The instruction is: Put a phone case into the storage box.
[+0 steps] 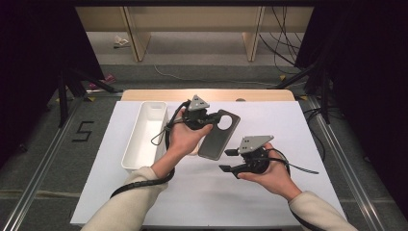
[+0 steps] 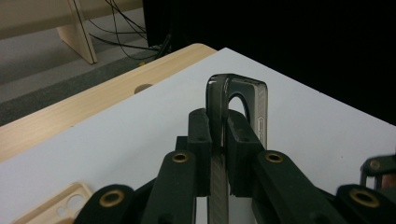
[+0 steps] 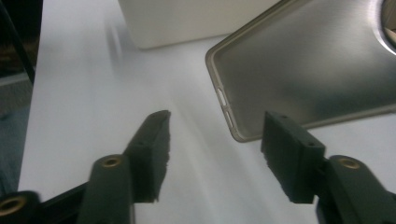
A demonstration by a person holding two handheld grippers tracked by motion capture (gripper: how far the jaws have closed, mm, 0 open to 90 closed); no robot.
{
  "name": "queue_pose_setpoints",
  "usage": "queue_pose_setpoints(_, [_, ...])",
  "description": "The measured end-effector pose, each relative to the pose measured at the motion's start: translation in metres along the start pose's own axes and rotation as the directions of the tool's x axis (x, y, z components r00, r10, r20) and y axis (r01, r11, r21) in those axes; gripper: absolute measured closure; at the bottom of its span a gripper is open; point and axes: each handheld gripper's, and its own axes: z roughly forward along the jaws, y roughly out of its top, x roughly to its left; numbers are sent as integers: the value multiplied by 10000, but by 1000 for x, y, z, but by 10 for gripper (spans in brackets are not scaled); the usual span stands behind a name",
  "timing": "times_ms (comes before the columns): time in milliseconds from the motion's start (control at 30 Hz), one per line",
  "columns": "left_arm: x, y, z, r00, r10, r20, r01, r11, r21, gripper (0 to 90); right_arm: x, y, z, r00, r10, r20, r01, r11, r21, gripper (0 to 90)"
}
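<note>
A dark grey phone case (image 1: 219,139) with a round camera cut-out hangs above the white table sheet, my left gripper (image 1: 210,120) shut on its upper part. In the left gripper view the case (image 2: 236,98) stands edge-on, pinched between the two black pads (image 2: 201,140) of my left gripper (image 2: 218,137). My right gripper (image 1: 228,160) is lower right of the case, open, jaws pointing left. Seen in the right gripper view, the case's lower corner (image 3: 303,70) lies just beyond the open right gripper (image 3: 215,144), with nothing between its pads.
A long white tray (image 1: 132,144) stands left of the left hand, its wall (image 3: 187,18) in the right gripper view. A beige phone case (image 2: 51,207) lies on the sheet below the left gripper. The wooden table edge (image 1: 207,95) runs along the back.
</note>
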Motion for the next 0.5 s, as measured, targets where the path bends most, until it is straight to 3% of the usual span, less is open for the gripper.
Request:
queue_pose_setpoints(233, [16, -6, -17, 9998, 33, -184, -43, 9984, -564, 813, -3, -6, -6, 9972, 730, -146, -737, 9955, -590, 271])
queue_pose_setpoints(500, [33, -6, -41, 9990, 68, -449, -117, 9939, -1097, 813, -4, -13, -15, 9935, 1141, -37, -1139, 9885, -992, 226])
